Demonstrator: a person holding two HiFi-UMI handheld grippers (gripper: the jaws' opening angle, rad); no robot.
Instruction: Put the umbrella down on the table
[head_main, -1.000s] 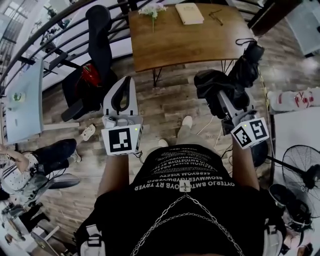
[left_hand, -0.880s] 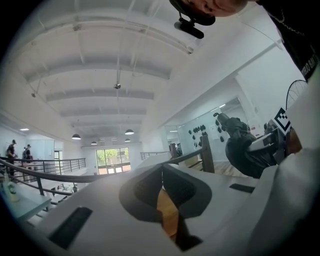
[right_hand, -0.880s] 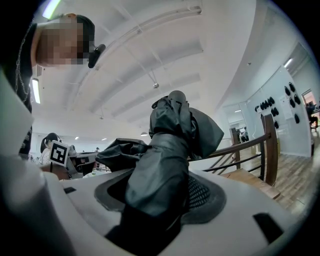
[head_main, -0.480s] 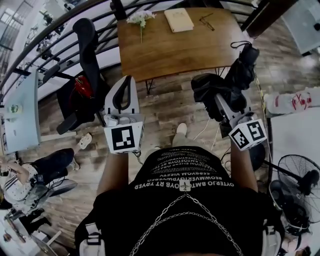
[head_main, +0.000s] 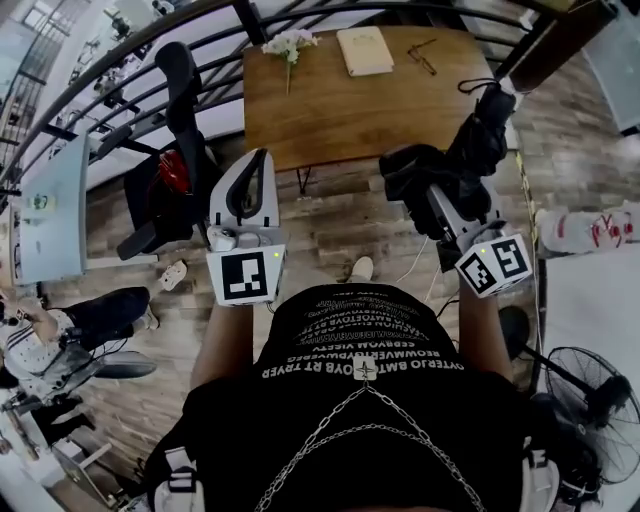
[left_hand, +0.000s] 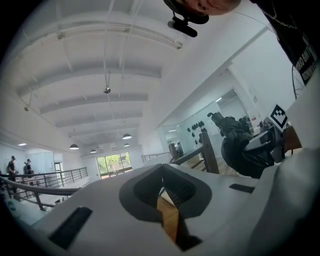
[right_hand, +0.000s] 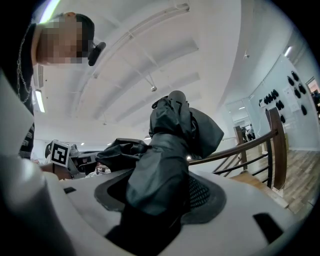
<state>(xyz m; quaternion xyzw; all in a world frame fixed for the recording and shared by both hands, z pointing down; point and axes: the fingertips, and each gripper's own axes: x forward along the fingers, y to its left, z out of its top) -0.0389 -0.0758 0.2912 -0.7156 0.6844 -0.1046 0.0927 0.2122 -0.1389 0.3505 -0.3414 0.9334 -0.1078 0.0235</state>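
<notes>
The black folded umbrella (head_main: 482, 135) sticks forward and up out of my right gripper (head_main: 440, 195), which is shut on its bunched fabric; its strap end reaches over the right edge of the wooden table (head_main: 340, 115). In the right gripper view the umbrella (right_hand: 167, 150) fills the space between the jaws of the right gripper (right_hand: 160, 200). My left gripper (head_main: 252, 165) is held level in front of the table's near edge, shut with nothing in it. In the left gripper view the left gripper (left_hand: 162, 195) has its pads together, and only a sliver of wood shows behind them.
On the table lie a bunch of white flowers (head_main: 288, 45), a book (head_main: 365, 50) and a pair of glasses (head_main: 422, 56). A black office chair (head_main: 185, 120) stands left of the table, with a railing (head_main: 120, 60) behind. A seated person (head_main: 70, 325) is lower left and a fan (head_main: 590, 390) lower right.
Both grippers have moved forward toward the table, which now lies closer in the head view. The umbrella stays held in the right gripper, its tip now at the table's right edge.
</notes>
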